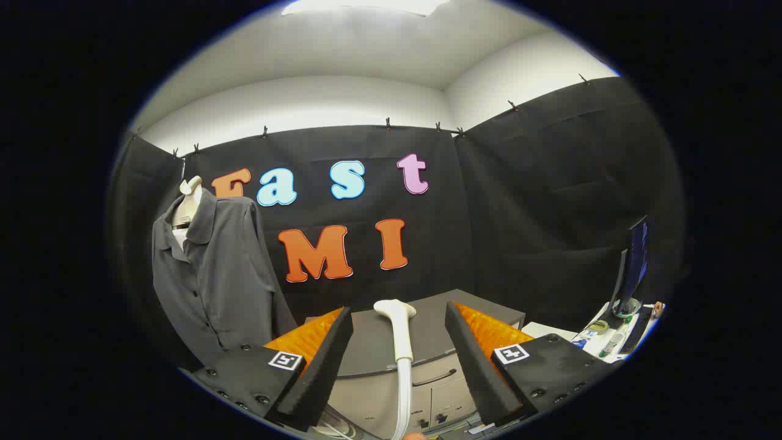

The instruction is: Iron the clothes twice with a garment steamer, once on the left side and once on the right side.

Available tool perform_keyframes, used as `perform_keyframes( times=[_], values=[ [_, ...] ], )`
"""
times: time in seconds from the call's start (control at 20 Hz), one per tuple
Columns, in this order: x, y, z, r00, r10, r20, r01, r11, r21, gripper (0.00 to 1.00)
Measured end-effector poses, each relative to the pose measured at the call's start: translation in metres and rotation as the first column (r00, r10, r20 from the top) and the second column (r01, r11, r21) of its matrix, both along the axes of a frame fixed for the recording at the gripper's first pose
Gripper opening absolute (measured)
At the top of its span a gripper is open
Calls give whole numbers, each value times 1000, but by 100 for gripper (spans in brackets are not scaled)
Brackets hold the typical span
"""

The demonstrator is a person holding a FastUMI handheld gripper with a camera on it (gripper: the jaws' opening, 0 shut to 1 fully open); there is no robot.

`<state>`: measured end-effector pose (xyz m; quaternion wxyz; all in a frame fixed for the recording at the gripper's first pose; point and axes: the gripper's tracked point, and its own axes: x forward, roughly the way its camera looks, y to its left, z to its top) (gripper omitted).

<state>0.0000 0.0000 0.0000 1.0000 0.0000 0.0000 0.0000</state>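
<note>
A grey button-up shirt (211,269) hangs on a pale mannequin torso (188,205) off to the left, beyond my left finger. The white garment steamer head (397,324) stands upright on its white hose (403,391), rising between my two fingers and a little ahead of them. My gripper (398,318) is open, its fingers spread wide on either side of the steamer handle without touching it. The shirt hangs still, well clear of the steamer head.
A grey cabinet (427,360) with a drawer and doors stands just beyond the fingers, behind the steamer. To the right, a white table (602,342) carries a monitor (634,263), a keyboard and small items.
</note>
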Motion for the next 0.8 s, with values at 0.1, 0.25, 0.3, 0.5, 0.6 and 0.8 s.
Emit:
perform_keyframes(
  times=[0.1, 0.25, 0.3, 0.5, 0.6, 0.8],
  values=[
    [-7, 4, 0, 1000, -16, 3, 16, 1000, -5, 98],
    [-18, 7, 3, 999, -42, 17, 42, 999, -4, 98],
    [-22, 9, 3, 998, -52, 22, 52, 999, -6, 98],
    [-35, 15, -1, 997, -80, 24, 79, 997, 7, 98],
    [-39, 17, -2, 996, -88, 20, 88, 996, 14, 98],
    [-40, 21, -7, 996, -92, 2, 92, 996, -3, 98]
  ],
)
